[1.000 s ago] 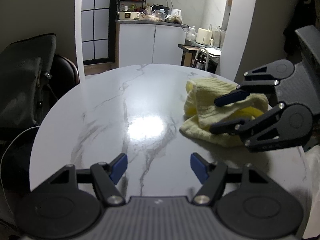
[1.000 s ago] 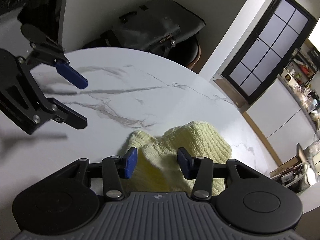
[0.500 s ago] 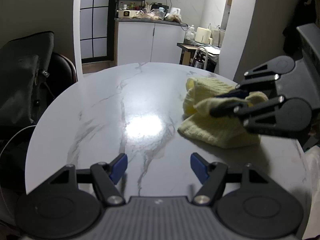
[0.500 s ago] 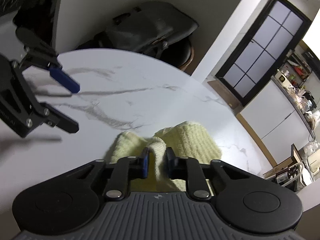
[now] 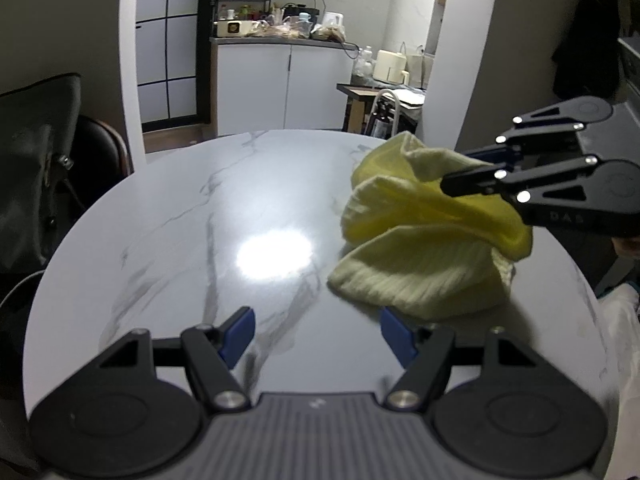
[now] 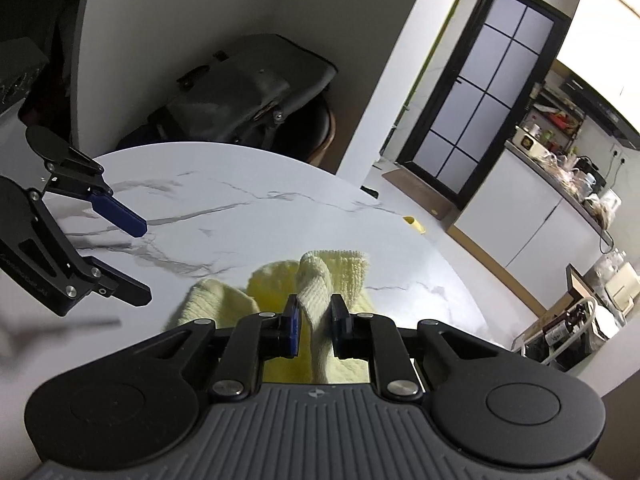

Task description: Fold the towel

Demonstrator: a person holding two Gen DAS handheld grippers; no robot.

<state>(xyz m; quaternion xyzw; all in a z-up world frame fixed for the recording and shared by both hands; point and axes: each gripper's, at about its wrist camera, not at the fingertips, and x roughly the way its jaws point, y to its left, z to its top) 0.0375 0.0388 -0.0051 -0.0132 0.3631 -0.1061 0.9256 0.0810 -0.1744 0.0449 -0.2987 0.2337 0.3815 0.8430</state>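
Note:
A crumpled pale yellow towel (image 5: 424, 240) lies bunched on the right side of the round white marble table (image 5: 224, 216). My right gripper (image 6: 314, 320) is shut on a raised fold of the towel (image 6: 316, 284), lifting part of it off the table; from the left wrist view the right gripper (image 5: 464, 172) pinches the towel's top from the right. My left gripper (image 5: 316, 330) stands open over bare marble, just left of the towel's near edge, with nothing between its blue pads. In the right wrist view the left gripper (image 6: 132, 260) hovers at the left, apart from the towel.
A dark bag on a chair (image 6: 248, 92) sits beyond the table's far side. A kitchen counter with clutter (image 5: 280, 32) and white cabinets lie behind. A small cart with bottles (image 6: 568, 328) stands near the table's right edge.
My right gripper closed on a fold of the towel and rose, pulling the cloth up into a peak. The left gripper slid slightly nearer the towel, still open.

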